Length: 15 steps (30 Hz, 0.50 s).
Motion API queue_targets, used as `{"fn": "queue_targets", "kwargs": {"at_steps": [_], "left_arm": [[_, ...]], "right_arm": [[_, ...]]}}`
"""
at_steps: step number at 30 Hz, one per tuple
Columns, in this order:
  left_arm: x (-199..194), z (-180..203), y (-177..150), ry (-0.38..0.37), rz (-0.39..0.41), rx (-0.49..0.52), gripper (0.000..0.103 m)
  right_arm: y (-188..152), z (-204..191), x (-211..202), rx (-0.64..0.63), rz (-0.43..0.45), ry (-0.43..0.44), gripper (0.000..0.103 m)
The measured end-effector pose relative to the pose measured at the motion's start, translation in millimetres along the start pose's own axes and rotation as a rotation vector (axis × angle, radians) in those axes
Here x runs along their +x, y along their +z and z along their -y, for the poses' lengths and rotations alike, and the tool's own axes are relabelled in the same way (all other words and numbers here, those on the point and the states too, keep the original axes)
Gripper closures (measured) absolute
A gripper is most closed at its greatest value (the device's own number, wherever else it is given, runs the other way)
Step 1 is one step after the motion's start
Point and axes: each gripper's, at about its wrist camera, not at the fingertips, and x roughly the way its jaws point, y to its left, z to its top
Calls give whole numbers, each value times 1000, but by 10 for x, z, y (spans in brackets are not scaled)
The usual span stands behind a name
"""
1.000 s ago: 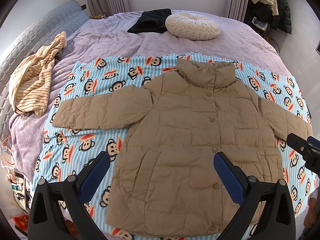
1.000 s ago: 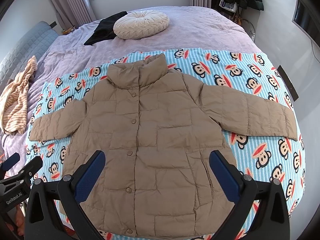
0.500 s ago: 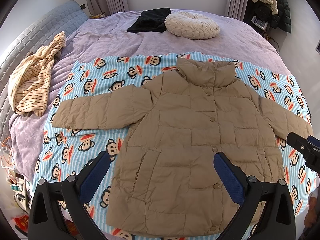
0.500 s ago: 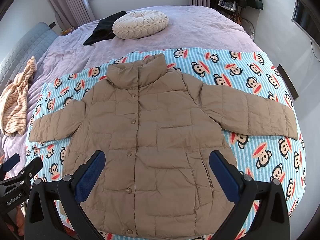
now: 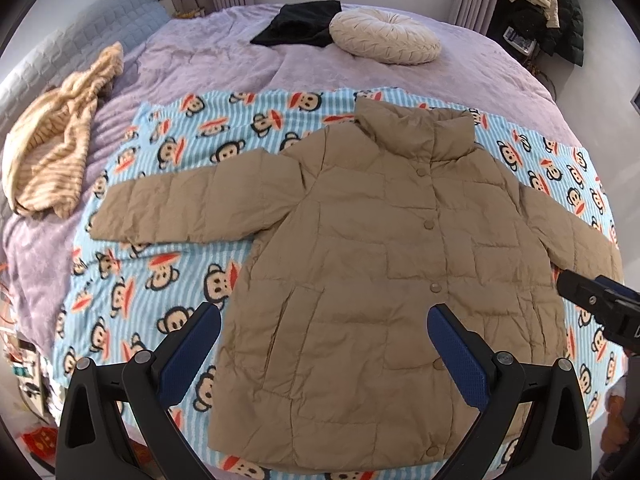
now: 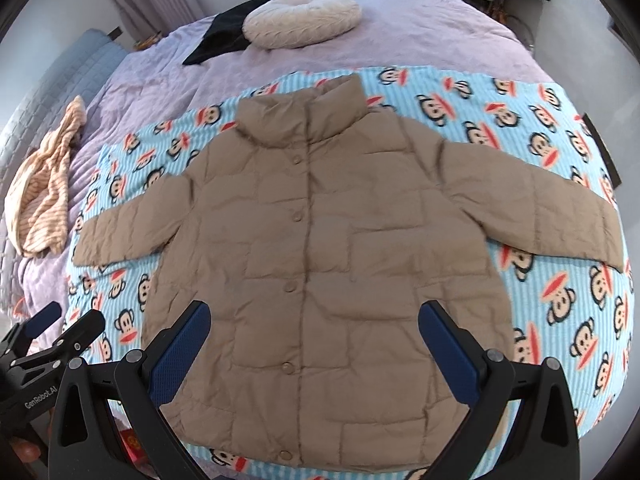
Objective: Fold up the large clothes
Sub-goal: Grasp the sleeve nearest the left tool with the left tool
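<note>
A tan quilted puffer jacket [image 5: 368, 264] [image 6: 320, 248] lies flat and buttoned, front up, collar away from me, both sleeves spread sideways on a blue monkey-print blanket [image 5: 168, 240] [image 6: 560, 280]. My left gripper [image 5: 324, 344] hovers open above the jacket's lower hem, holding nothing. My right gripper [image 6: 314, 338] is open too, above the lower front by the button line. Each gripper shows at the edge of the other's view: the right gripper [image 5: 600, 312] beyond the right sleeve, the left gripper [image 6: 48, 340] at the lower left.
The blanket lies on a bed with a lilac cover [image 5: 224, 60]. A striped beige garment [image 5: 52, 152] is heaped at the left. A round cream cushion [image 5: 384, 36] and black cloth [image 5: 300, 24] lie at the far side. Dark coats [image 5: 552, 12] hang at the far right.
Both grippers have drifted slightly forward and lower over the jacket. The right wrist view has tilted a little. The jacket has not moved.
</note>
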Motion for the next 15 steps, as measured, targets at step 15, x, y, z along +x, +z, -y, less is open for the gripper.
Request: {"fn": "queue_targets", "kwargs": {"at_steps": [15], "left_arm": [[808, -1356, -64, -85, -65, -293, 0]], "right_arm": [[1, -723, 768, -89, -99, 42, 0]]}}
